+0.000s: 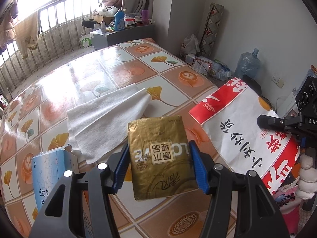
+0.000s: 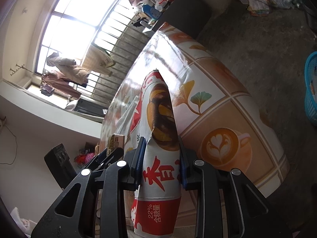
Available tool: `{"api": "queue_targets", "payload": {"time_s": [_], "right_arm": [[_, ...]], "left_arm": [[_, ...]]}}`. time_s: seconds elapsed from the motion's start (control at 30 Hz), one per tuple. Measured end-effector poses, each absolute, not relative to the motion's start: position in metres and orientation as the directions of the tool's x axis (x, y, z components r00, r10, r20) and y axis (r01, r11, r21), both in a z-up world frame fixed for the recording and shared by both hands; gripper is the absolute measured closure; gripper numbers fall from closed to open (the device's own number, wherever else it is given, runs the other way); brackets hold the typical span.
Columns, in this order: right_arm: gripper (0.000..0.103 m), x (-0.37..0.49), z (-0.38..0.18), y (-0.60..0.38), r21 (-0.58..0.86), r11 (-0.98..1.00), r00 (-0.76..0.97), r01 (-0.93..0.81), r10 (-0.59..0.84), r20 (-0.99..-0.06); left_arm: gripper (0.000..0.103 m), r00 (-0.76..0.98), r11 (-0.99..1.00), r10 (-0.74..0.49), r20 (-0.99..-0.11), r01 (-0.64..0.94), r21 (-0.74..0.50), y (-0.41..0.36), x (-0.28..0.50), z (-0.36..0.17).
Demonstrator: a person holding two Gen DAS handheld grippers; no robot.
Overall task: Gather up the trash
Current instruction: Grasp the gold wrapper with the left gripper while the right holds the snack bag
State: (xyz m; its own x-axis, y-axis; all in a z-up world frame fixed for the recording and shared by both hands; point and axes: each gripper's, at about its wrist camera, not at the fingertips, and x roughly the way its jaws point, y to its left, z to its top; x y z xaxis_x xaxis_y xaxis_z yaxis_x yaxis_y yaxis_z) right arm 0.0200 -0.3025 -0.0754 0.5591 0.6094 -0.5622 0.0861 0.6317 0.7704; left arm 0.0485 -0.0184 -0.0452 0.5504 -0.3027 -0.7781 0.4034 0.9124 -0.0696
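Note:
My left gripper (image 1: 159, 162) is shut on a gold tissue pack (image 1: 158, 148), both blue pads pressing its sides, and holds it above the patterned tablecloth (image 1: 111, 71). My right gripper (image 2: 161, 162) is shut on a white and red paper bag (image 2: 158, 148) with a chestnut picture; the bag is held edge-on and tilted over the table's edge. In the left wrist view that same paper bag (image 1: 237, 123) spreads out to the right of the pack, with the right gripper's black fingers (image 1: 277, 123) at its far side. The gold pack (image 2: 116, 140) shows small at the left of the right wrist view.
A white cloth (image 1: 105, 123) lies on the table behind the pack. A blue tissue box (image 1: 51, 168) sits at the near left. A blue plastic basket (image 2: 311, 87) stands on the floor at the right. A railing, a cluttered cabinet (image 1: 118, 31) and a water jug (image 1: 247, 63) line the room's edges.

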Motion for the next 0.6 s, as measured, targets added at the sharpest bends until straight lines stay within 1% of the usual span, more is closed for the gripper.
{"api": "queue_targets", "payload": {"time_s": [0.6], "right_arm": [[0.076,0.014,-0.064,-0.302,0.765,0.64,0.616,0.074,0.573,-0.54]], "left_arm": [[0.047,0.572,0.886,-0.377,-0.728,0.453,-0.103,-0.006,0.044,-0.018]]}}
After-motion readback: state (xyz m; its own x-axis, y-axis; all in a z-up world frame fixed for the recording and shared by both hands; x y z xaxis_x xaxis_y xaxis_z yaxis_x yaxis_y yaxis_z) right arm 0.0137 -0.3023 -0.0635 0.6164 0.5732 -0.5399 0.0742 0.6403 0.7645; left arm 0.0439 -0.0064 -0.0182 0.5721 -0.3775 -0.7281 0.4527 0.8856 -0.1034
